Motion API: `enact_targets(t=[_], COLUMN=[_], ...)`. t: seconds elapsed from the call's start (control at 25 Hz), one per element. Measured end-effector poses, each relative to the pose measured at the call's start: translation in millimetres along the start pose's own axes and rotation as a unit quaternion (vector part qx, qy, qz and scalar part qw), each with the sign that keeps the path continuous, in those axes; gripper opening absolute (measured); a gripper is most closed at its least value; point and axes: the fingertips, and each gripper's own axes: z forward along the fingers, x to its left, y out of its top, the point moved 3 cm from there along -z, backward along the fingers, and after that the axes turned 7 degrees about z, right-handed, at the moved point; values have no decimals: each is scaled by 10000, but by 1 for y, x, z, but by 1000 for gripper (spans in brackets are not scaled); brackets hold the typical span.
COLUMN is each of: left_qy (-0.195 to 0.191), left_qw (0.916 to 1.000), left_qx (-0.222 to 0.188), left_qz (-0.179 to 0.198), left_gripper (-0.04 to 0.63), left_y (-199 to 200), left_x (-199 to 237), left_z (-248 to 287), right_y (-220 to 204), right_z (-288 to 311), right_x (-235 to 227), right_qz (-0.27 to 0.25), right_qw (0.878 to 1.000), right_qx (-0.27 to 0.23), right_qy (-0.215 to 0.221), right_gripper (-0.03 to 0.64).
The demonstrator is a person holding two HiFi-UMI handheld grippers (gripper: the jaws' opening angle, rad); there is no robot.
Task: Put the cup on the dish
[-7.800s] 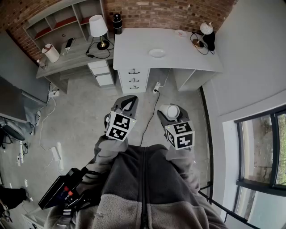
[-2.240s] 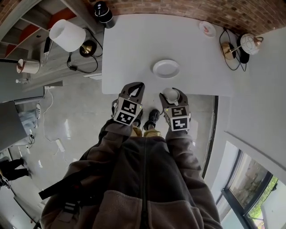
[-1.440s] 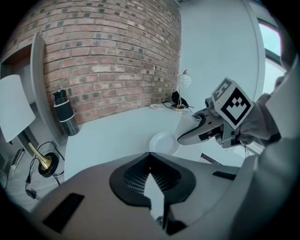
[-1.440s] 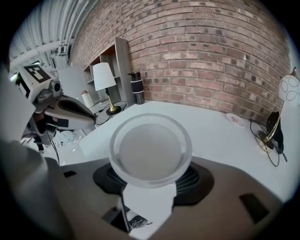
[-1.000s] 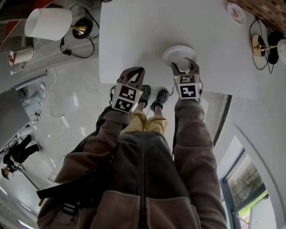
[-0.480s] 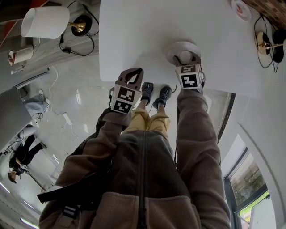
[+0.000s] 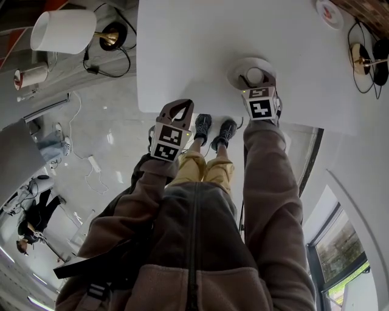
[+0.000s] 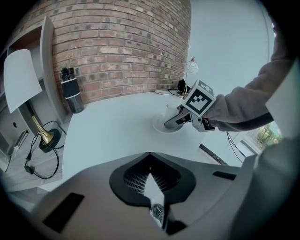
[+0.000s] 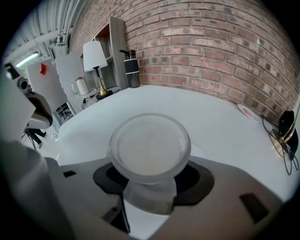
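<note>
A frosted white cup [image 9: 150, 149] sits between the jaws of my right gripper [image 7: 256, 80], which is shut on it. Seen from the head view, the cup [image 7: 254, 75] is over the white dish [image 7: 242, 65] near the table's front edge. From the left gripper view the cup [image 8: 170, 112] stands upright on or just above the dish [image 8: 161, 127]; I cannot tell if they touch. My left gripper [image 7: 181, 107] is shut on nothing and hangs at the front edge of the white table [image 7: 194, 48], left of the dish.
A lamp with a white shade [image 7: 64, 30] and its cables stand off the table's left side. At the brick wall stands a black flask [image 8: 72, 89]. A small saucer [image 7: 331, 12] and a brass lamp [image 7: 363, 61] occupy the far right corner.
The person has walked from mid-room up to the table. My right gripper has carried the cup forward over the dish. The left gripper stayed shut at the table's edge.
</note>
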Motion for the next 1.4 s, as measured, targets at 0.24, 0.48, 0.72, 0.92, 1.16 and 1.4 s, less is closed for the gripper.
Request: enact_targets(t=[0.24, 0.48, 0.72, 0.92, 1.16, 1.4], left_qy=[40, 105, 148, 212, 340, 440], left_qw=[9998, 9991, 9960, 9909, 9812, 9716], left_qx=[-193, -417, -880, -1323, -1874, -2220], left_qz=[77, 50, -9, 143, 323, 687], left_gripper=[6, 6, 6, 6, 6, 6], left_y=[9, 24, 61, 105, 159, 203], left_x=[-2, 0, -7, -7, -2, -8], left_z=[-8, -20, -41, -61, -89, -118], right_y=[3, -7, -6, 24, 69, 102], right_z=[-9, -66, -141, -190, -241, -288], right_x=[4, 7, 25, 37, 46, 48], right_qz=[67, 202, 297, 182, 61, -21], right_qw=[9992, 9966, 9935, 9890, 9797, 9719], right_qx=[-296, -779, -1101, -1458, -1968, -2284], right_qy=[265, 199, -24, -159, -375, -570], right_gripper=[256, 272, 272, 242, 193, 78])
